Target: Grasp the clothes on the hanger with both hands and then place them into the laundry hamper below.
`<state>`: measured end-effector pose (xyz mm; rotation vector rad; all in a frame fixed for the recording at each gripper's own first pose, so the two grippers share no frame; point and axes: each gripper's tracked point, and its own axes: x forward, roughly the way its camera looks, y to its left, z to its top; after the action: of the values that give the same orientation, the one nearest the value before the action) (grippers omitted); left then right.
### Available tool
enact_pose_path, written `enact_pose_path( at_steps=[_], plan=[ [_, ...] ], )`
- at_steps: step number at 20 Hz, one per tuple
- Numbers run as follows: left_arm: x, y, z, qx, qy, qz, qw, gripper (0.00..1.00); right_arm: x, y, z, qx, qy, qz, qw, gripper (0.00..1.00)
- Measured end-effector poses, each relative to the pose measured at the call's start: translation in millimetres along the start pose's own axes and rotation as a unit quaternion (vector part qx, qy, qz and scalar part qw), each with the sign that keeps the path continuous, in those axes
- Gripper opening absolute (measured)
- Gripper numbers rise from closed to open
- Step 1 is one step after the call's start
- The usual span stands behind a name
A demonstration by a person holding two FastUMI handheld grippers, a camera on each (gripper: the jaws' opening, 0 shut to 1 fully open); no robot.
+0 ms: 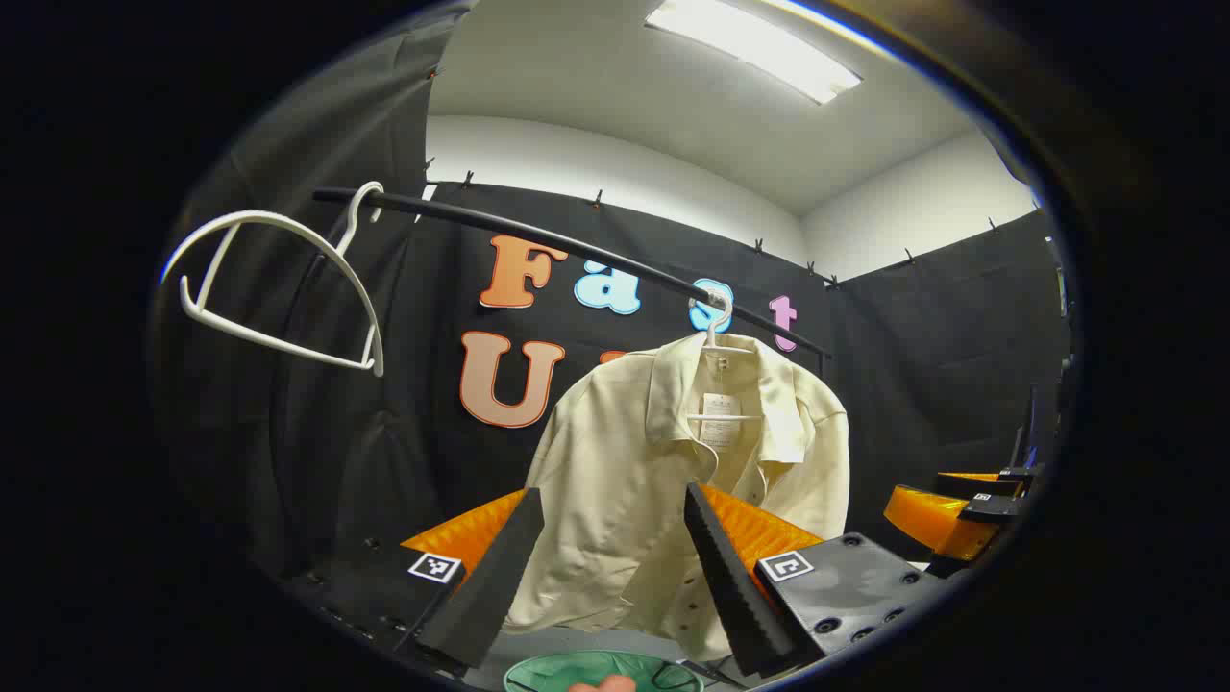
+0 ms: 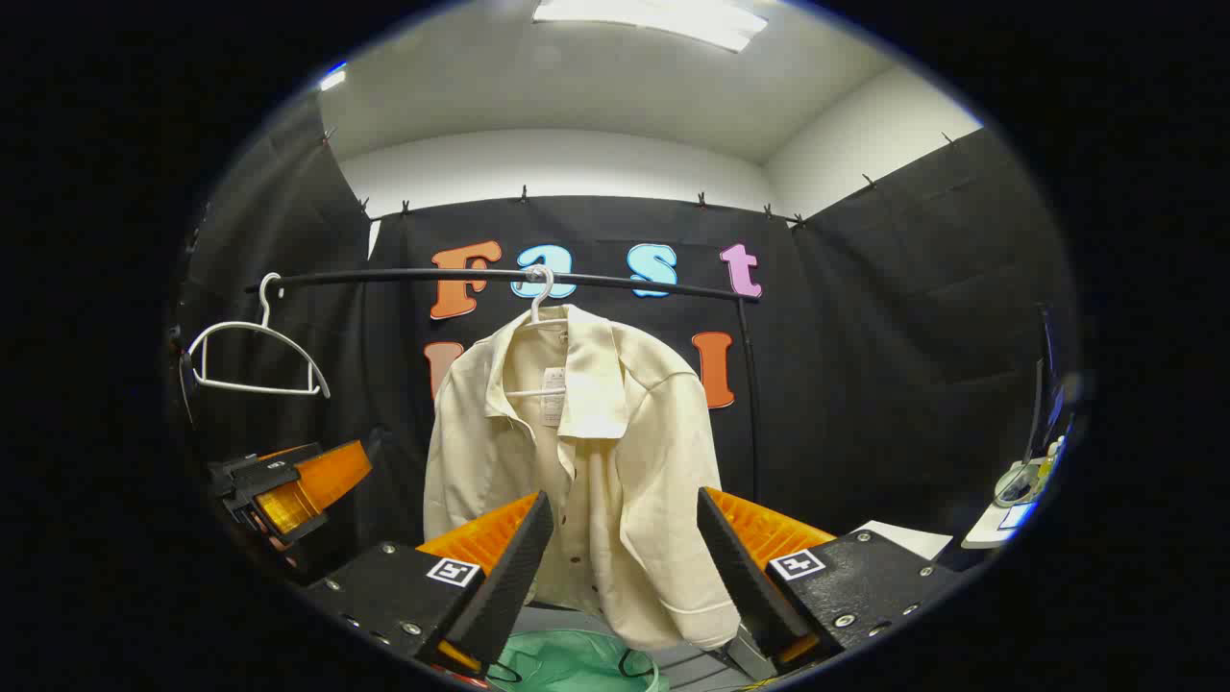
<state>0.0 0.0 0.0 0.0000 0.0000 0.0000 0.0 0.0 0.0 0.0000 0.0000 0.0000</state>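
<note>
cream shirt (image 1: 663, 481) hangs on its white hanger (image 1: 716, 332) from the rail (image 2: 500, 277), untouched, so nothing is done yet by my reckoning. my left claw (image 1: 615, 567) is spread wide, the shirt seen between its fingers but not pinched; my right claw (image 2: 625, 567) is spread the same way. green hamper (image 2: 567, 663) waits below the hem. grasping, lifting off and dropping in all remain.

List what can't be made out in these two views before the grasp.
- Laundry hamper: cut off by the bottom edge in both views; depth and contents unreadable.
- Shirt hem: hidden behind the left gripper fingers in the left gripper view.
- Shirt tag: too small to read.
- Right gripper covers the shirt's lower edges in its own view.
</note>
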Motion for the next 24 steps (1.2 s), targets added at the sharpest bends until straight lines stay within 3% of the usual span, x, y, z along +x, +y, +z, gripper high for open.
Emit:
enact_pose_path(
  at_steps=[9,12,14,22,23,24],
  plan=[
    [-5,0,-1,0.013,0.002,0.018,1.0,1.0,5,-18,-7,0.011,0.004,-0.006,1.0,0.94],
    [-1,-1,-2,0.015,0.005,0.015,1.0,0.96,4,-21,-9,0.014,0.004,-0.01,1.0,0.94],
    [2,-3,-2,0.015,0.004,0.011,1.0,1.0,4,-21,-9,0.014,0.002,-0.014,1.0,0.94],
    [6,-6,-1,0.015,0.0,0.006,1.0,0.96,7,-26,-11,0.011,0.004,-0.021,1.0,0.94],
    [6,-6,-2,0.014,0.001,0.006,1.0,1.0,7,-25,-13,0.011,0.006,-0.02,1.0,0.94],
    [6,-5,-4,0.014,0.003,0.007,1.0,0.96,9,-24,-15,0.01,0.007,-0.019,1.0,0.94]
  ],
)
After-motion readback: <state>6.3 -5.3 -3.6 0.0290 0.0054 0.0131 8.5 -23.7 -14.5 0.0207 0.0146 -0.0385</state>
